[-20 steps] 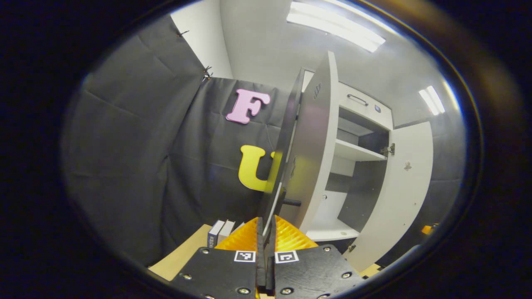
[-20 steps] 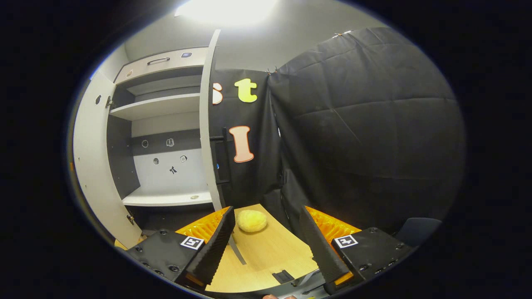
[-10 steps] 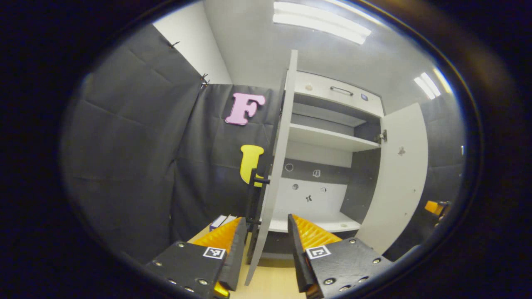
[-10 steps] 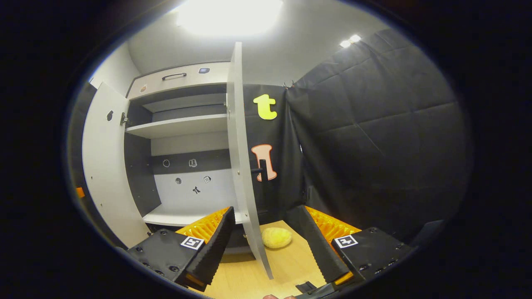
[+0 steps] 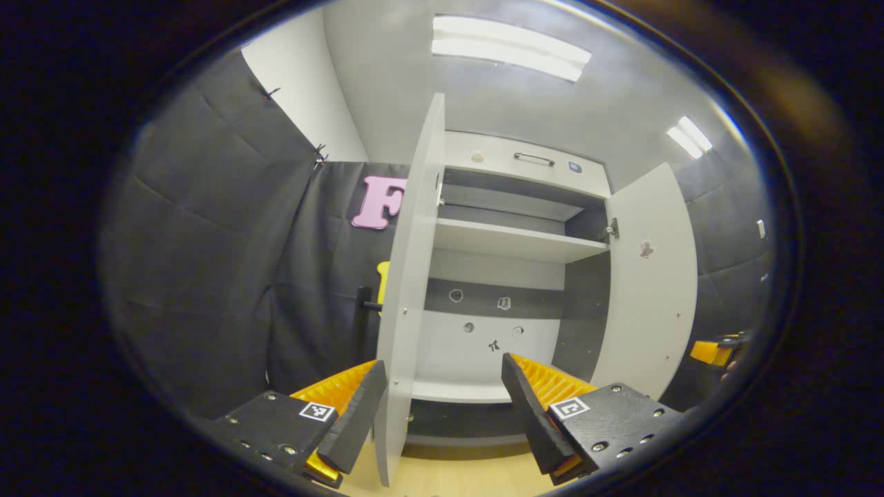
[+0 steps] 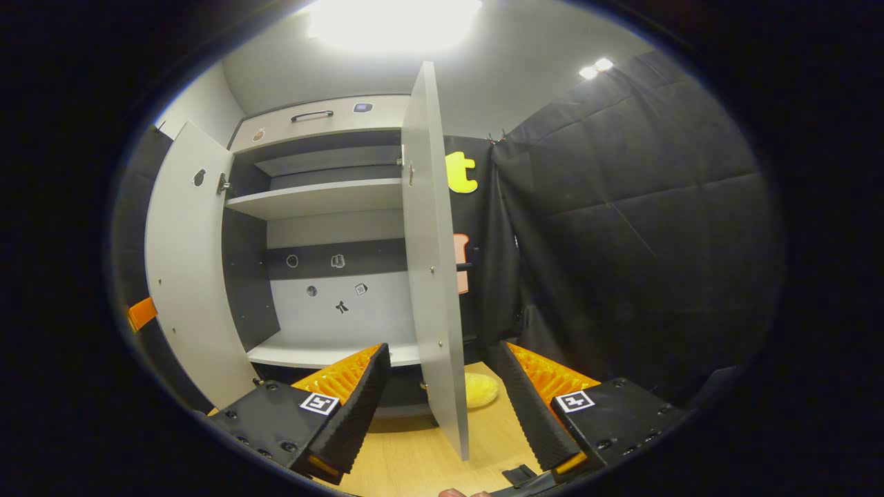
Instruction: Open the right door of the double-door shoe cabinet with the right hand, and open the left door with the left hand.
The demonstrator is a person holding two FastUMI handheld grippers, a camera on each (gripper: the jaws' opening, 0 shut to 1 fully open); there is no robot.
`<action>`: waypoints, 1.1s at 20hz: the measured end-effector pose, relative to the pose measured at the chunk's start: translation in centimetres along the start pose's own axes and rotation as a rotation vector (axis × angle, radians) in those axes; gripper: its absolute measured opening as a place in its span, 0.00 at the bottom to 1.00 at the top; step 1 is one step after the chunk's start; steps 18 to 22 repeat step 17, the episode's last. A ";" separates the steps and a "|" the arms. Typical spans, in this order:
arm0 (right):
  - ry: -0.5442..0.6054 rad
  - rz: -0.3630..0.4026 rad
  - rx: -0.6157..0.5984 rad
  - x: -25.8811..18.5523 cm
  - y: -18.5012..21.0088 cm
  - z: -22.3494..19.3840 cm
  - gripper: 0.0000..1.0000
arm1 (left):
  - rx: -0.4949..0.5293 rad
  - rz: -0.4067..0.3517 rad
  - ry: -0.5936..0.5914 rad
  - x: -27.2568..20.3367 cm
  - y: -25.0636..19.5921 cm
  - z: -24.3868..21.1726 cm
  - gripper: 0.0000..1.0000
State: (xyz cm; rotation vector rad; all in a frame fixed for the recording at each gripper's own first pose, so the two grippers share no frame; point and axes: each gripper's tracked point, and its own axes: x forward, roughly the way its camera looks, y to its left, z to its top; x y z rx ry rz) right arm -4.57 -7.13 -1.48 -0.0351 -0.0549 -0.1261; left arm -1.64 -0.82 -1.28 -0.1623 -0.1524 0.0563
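Observation:
The white shoe cabinet [image 5: 514, 241] stands with both doors swung wide, its shelves bare. Its left door [image 5: 407, 290] comes edge-on toward me in the left gripper view, a dark handle [image 5: 366, 304] on its outer face. My left gripper [image 5: 443, 364] is open; the door's lower edge lies between the fingers without touching them. In the right gripper view the right door [image 6: 431, 276] likewise juts toward me between the spread fingers of my open right gripper [image 6: 440, 348], untouched. The left door [image 6: 186, 276] stands open at the left there.
A closed drawer [image 5: 532, 159] tops the cabinet. A yellow plush ball [image 6: 481, 391] lies on the wooden tabletop [image 6: 414, 455] behind the right door. Black cloth walls [image 6: 621, 241] close in on both sides. The other gripper [image 5: 715, 351] peeks in at the far right.
My left gripper, shut at the left door's handle a second ago, has opened and drawn back. Both cameras now face the cabinet interior more squarely. The right gripper stayed open.

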 end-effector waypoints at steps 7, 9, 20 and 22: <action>0.037 -0.035 0.015 0.0 -0.9 -0.9 0.98 | -0.014 -0.106 0.076 0.0 -3.0 -2.0 0.97; 0.048 -0.061 0.029 0.3 -1.5 -1.2 0.98 | -0.016 -0.109 0.097 0.0 -3.2 -2.5 0.97; 0.133 -0.094 -0.009 -0.1 -1.7 -3.4 0.98 | -0.015 -0.110 0.193 -0.5 -3.0 -5.9 0.96; 0.133 -0.094 -0.009 -0.1 -1.7 -3.4 0.98 | -0.015 -0.110 0.193 -0.5 -3.0 -5.9 0.96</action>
